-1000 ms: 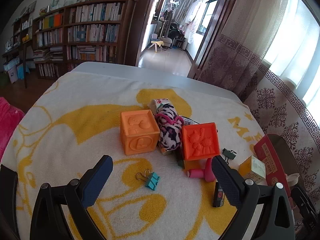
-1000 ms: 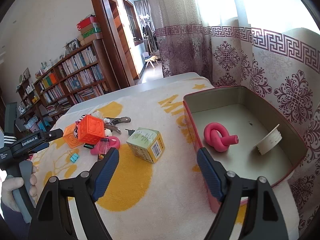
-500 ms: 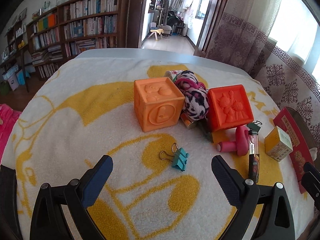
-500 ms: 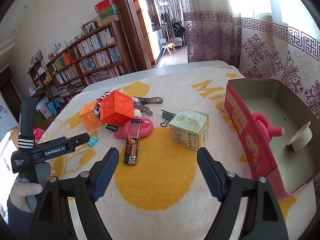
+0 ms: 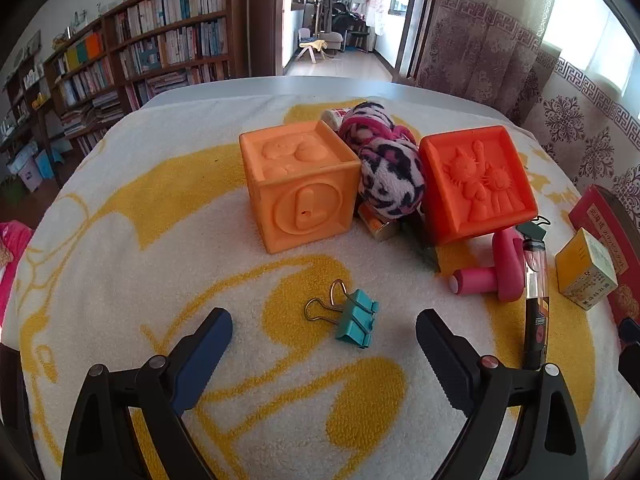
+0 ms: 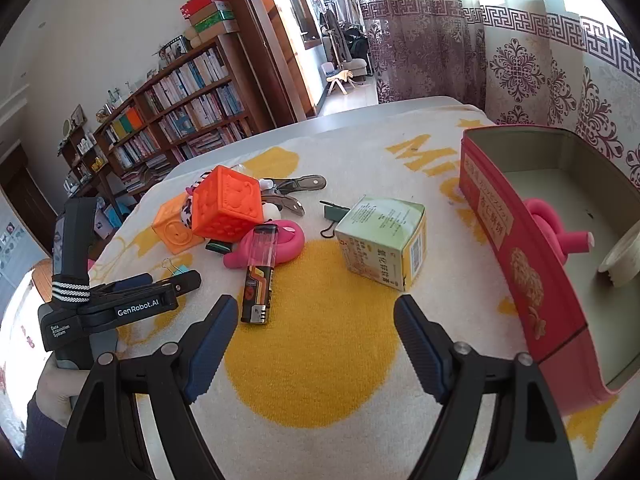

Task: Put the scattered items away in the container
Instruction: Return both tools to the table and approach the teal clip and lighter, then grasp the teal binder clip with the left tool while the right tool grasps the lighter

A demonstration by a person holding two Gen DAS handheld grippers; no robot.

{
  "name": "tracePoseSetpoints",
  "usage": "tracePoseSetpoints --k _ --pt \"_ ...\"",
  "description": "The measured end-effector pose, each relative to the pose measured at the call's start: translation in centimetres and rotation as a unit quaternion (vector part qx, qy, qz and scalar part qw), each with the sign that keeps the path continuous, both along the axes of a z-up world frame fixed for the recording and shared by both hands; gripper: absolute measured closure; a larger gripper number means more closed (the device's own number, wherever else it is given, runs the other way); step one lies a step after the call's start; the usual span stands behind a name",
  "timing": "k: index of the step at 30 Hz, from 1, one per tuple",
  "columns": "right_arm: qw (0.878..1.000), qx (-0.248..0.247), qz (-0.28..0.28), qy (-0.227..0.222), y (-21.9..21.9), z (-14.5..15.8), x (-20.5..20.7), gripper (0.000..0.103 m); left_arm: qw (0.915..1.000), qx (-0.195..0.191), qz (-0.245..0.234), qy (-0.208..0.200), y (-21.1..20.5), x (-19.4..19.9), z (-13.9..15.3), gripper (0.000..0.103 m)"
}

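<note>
My left gripper [image 5: 322,320] hangs low over the yellow-and-white towel, its jaws closing with a teal binder clip [image 5: 354,322] between the tips, untouched. Beyond it stand a light orange cube [image 5: 300,184], a red-orange cube [image 5: 476,184] and a leopard-print cloth [image 5: 388,176]. My right gripper [image 6: 316,308] stands open and empty, with a lighter [image 6: 260,276] just ahead to its left and a small yellow-green box [image 6: 380,240] ahead to its right. The red tin [image 6: 504,216] on the right holds a pink knot toy [image 6: 552,232] and a white spool [image 6: 624,260].
A pink toy [image 6: 280,244] lies under the lighter's far end. Metal clippers [image 6: 296,184] and a dark green binder clip [image 6: 334,214] lie behind the cubes. The left gripper [image 6: 172,280] and the hand [image 6: 52,380] holding it fill the left. Curtains hang close behind the tin.
Both grippers have sunk closer to the towel. The left one neared the teal clip and its jaws narrowed slightly. The right one swung left, away from the tin toward the lighter and box.
</note>
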State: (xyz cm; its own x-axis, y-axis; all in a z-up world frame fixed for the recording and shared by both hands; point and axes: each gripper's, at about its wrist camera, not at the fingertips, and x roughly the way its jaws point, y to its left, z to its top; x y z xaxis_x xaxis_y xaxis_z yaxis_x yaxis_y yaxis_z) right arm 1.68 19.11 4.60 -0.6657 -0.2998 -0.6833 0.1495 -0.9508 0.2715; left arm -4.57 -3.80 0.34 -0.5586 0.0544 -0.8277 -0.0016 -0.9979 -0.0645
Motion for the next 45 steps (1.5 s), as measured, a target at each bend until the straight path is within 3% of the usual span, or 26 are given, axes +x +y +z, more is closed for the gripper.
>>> tracePoseSetpoints --k 3,10,17,22,32,35,36,38,42,45 --pt "1.0 0.005 0.001 0.003 -0.2 0.1 0.0 0.02 0.9998 -0.015 -0.009 0.001 0.7 0.0 0.1 0.02" --pt "1.0 0.019 0.004 0.009 -0.6 0.4 0.1 0.02 0.999 -0.01 -0.041 0.013 1.1 0.7 0.8 0.065" --pt "1.0 0.028 0.009 0.005 -1.3 0.6 0.0 0.02 0.9982 0.048 -0.033 0.017 -1.0 2.7 1.4 0.065" --pt "0.999 0.026 0.025 -0.008 -2.9 0.2 -0.8 0.02 0.9976 0.052 -0.027 0.037 -1.8 3.5 2.4 0.065" --pt "0.994 0.089 0.041 -0.039 -6.7 -1.8 -4.2 0.02 0.9964 0.061 -0.028 0.051 -2.7 4.1 2.9 0.065" --pt "0.992 0.094 0.054 -0.06 -7.3 -2.9 -5.4 0.037 0.9964 0.063 -0.031 0.048 -2.5 4.1 2.8 0.065" --pt "0.992 0.091 0.056 -0.071 -7.3 -3.3 -5.8 0.047 0.9963 0.064 -0.033 0.046 -2.4 4.2 2.7 0.065" --pt "0.992 0.095 0.053 -0.069 -7.2 -3.3 -6.2 0.052 0.9962 0.064 -0.035 0.046 -2.3 4.2 2.8 0.065" --pt "0.992 0.089 0.049 -0.069 -6.8 -3.2 -6.3 0.076 0.9961 0.065 -0.037 0.049 -2.2 4.3 2.9 0.065" --pt "0.994 0.08 0.051 -0.06 -6.5 -2.8 -5.5 0.078 0.9962 0.065 -0.034 0.046 -2.2 4.2 2.8 0.065"
